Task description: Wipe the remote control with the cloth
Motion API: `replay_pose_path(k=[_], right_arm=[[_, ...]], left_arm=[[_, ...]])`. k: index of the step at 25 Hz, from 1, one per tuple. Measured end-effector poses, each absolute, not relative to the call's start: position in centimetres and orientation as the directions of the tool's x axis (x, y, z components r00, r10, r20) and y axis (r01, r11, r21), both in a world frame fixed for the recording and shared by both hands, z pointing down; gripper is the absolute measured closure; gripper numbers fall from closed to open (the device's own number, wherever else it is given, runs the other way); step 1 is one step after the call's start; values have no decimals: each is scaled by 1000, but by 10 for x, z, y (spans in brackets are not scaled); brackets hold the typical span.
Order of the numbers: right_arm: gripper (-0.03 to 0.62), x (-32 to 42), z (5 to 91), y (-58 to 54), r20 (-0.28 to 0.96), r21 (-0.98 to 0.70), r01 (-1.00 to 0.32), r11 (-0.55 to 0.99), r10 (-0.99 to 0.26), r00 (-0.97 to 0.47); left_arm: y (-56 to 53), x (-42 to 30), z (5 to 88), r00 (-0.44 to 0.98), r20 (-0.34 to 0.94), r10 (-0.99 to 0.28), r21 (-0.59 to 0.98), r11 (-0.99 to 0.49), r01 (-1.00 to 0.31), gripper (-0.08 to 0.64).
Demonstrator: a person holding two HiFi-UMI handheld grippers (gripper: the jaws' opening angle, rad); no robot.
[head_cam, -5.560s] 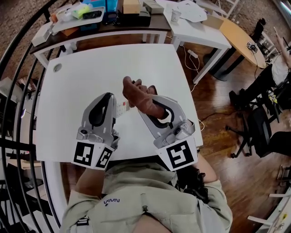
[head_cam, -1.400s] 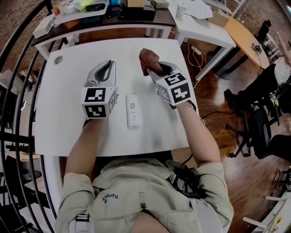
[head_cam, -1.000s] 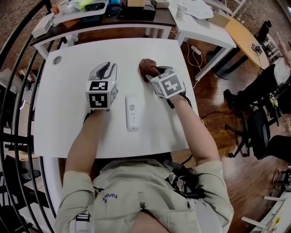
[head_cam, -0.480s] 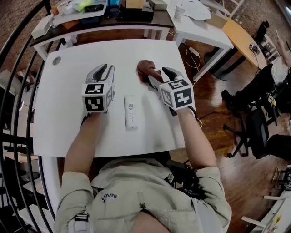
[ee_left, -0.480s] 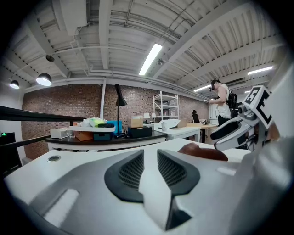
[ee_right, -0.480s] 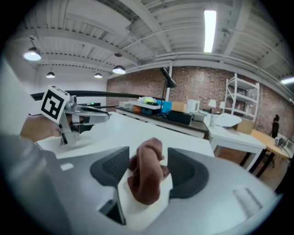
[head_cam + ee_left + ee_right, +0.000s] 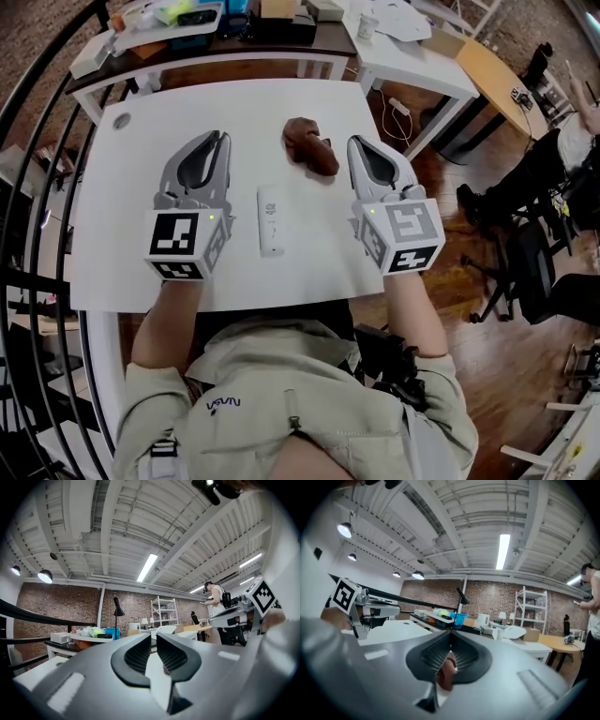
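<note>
A white remote control (image 7: 271,220) lies lengthwise on the white table (image 7: 122,216), between my two grippers. The crumpled brown cloth (image 7: 310,145) lies on the table beyond it, free of both. My left gripper (image 7: 220,139) hangs above the table left of the remote. Its jaws have just been closing and leave only a thin slit with nothing in it (image 7: 153,637). My right gripper (image 7: 356,142) is raised to the right of the cloth, shut and empty (image 7: 450,633). In the right gripper view the cloth (image 7: 446,672) shows through the gap below the tips.
A cluttered dark table (image 7: 216,23) and a white desk (image 7: 412,56) stand beyond the table's far edge. A black railing (image 7: 37,141) curves along the left. Office chairs (image 7: 525,262) stand on the wood floor at the right. A person (image 7: 216,602) stands far off.
The right gripper has left the cloth on the table, drawn back and risen with its jaws closed. The left gripper has also pulled back and up. The remote has stayed put.
</note>
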State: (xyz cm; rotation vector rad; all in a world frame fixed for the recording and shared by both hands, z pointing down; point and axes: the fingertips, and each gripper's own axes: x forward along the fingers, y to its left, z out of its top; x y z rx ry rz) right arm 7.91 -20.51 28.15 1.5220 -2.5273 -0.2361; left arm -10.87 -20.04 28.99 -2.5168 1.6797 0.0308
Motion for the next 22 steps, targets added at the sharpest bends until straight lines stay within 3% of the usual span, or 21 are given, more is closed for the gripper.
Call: replay_pose_path(k=[7, 12, 22], right_arm=[[588, 74, 273, -141, 5, 263, -823, 503, -854, -520], [588, 68, 281, -108, -5, 272, -808, 523, -838, -545], [589, 67, 310, -68, 3, 216, -772, 598, -791, -612]], left_arm=[[-131, -93, 263, 397, -177, -901, -90, -387, -918, 534], [-91, -92, 274, 404, -175, -898, -156, -380, -912, 552], [-54, -84, 306, 355, -126, -926, -87, -346, -934, 558]])
